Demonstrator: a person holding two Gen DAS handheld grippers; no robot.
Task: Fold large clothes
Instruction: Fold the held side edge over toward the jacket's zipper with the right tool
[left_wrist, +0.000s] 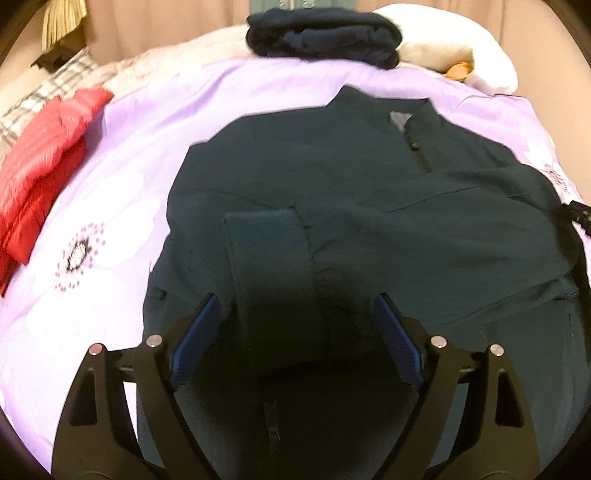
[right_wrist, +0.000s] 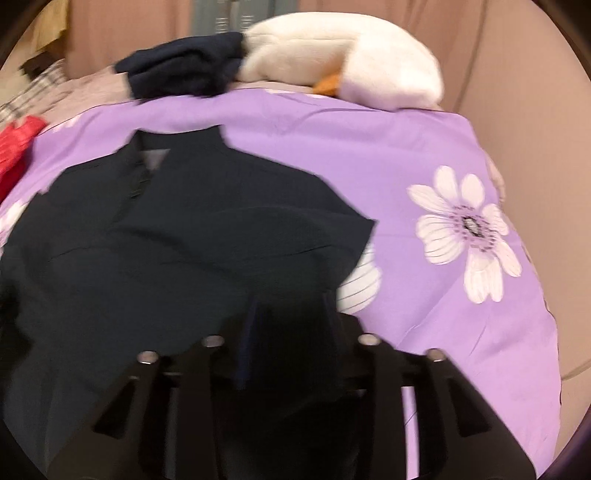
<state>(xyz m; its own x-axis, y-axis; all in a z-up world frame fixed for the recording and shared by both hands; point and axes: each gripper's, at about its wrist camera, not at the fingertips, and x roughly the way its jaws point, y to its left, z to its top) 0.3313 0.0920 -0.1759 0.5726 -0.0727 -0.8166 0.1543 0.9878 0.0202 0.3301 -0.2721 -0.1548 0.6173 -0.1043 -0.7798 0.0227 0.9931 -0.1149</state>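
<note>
A dark teal jacket (left_wrist: 369, 206) lies front up on the purple flowered bedspread (left_wrist: 147, 129), collar toward the far side. One sleeve (left_wrist: 269, 251) is folded in across its body, cuff pointing away. My left gripper (left_wrist: 299, 332) hovers over that sleeve, open, its blue pads (left_wrist: 199, 332) standing clear on either side. In the blurred right wrist view the jacket (right_wrist: 184, 240) looks almost black. My right gripper (right_wrist: 291, 325) is above its right edge, the jaws partly apart and open. The cloth below them is too dark to show any contact.
A red down jacket (left_wrist: 40, 166) lies at the left of the bed. A folded navy garment (left_wrist: 325, 37) and a white plush toy (left_wrist: 443, 48) sit at the far end. The bedspread (right_wrist: 461, 229) drops off at the right, beside a beige curtain.
</note>
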